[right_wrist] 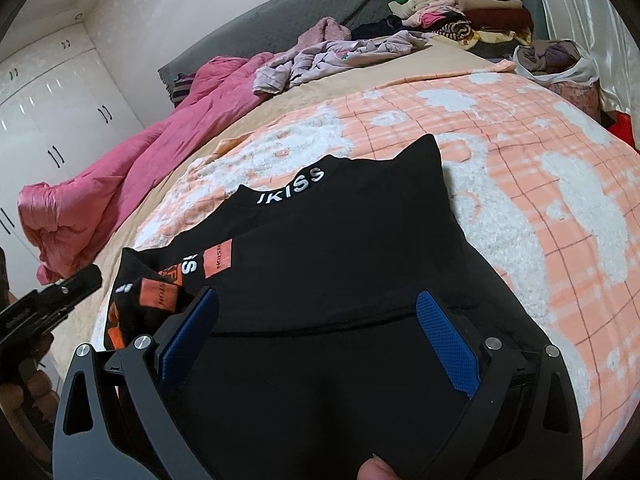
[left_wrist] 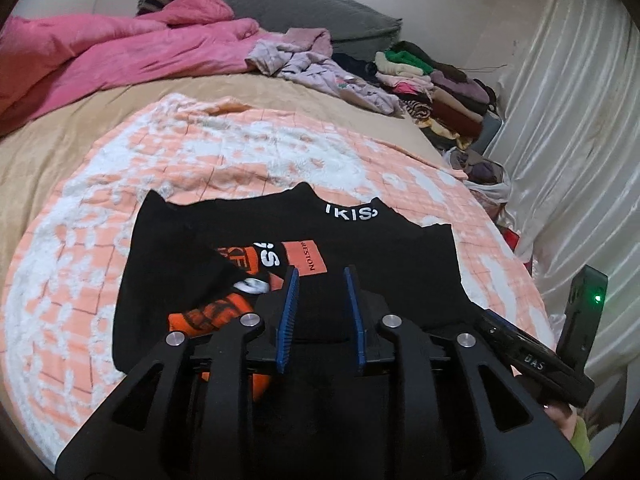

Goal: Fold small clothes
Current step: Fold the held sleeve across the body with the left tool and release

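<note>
The black top (left_wrist: 280,240) lies flat on the peach-and-white checked blanket (left_wrist: 120,184) on the bed, collar with its white lettering (left_wrist: 352,213) at twelve o'clock, away from both tools. Its orange-printed side is folded in toward the middle at about nine o'clock, so the cloth bunches there with a sleeve doubled over. The long axis looks to run collar to hem, straight toward the cameras, and the near hem sits right under both tools.

Left tool (left_wrist: 322,296) now: blue pads stand a narrow way apart, pointing down over the middle of the top, nothing between them, cloth below but not pinched. Right tool (right_wrist: 318,316): jaws wide, also empty, hovering over the plain black half of the top, the hem fold line just ahead of its tips. In the right wrist view the left tool's black frame shows at nine o'clock, beyond the folded sleeve.

Judging by this, the right tool is nearer the unfolded side at three o'clock, so that edge looks like the next one to bring across. Further out at one o'clock, a stack of folded clothes (right_wrist: 464,8) waits by the curtain.
</note>
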Demonstrator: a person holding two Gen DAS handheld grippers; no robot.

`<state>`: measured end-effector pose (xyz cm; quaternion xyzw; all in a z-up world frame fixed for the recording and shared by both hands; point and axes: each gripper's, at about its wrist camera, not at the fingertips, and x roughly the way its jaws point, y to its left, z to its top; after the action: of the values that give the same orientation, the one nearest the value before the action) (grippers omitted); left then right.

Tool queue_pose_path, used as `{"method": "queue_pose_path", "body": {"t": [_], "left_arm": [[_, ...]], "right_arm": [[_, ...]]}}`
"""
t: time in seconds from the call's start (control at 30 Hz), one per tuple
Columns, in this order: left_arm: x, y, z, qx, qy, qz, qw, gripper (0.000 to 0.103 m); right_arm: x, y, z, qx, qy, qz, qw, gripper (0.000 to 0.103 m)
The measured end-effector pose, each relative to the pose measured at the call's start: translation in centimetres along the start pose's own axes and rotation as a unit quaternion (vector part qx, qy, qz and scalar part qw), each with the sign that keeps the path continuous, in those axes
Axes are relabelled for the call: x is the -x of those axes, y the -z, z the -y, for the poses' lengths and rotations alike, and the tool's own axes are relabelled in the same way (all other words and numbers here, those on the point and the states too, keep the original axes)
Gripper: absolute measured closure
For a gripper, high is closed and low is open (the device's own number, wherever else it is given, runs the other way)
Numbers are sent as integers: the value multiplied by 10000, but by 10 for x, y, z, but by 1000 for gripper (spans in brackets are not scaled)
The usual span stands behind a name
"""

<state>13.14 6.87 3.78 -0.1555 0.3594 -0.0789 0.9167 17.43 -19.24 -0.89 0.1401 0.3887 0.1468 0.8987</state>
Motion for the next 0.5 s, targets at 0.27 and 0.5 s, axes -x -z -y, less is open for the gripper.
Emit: {"method": "queue_pose_path", "body": {"t": [0.27, 0.5], "left_arm": [[18, -9, -44, 265, -501, 158, 9983, 83], [36, -12, -84, 521, -968, 340, 9934, 73]], "right_arm": [[-8, 14, -37, 338, -370, -342, 9982, 5], [-18, 42, -126, 1341, -838, -606, 9856, 4]]}}
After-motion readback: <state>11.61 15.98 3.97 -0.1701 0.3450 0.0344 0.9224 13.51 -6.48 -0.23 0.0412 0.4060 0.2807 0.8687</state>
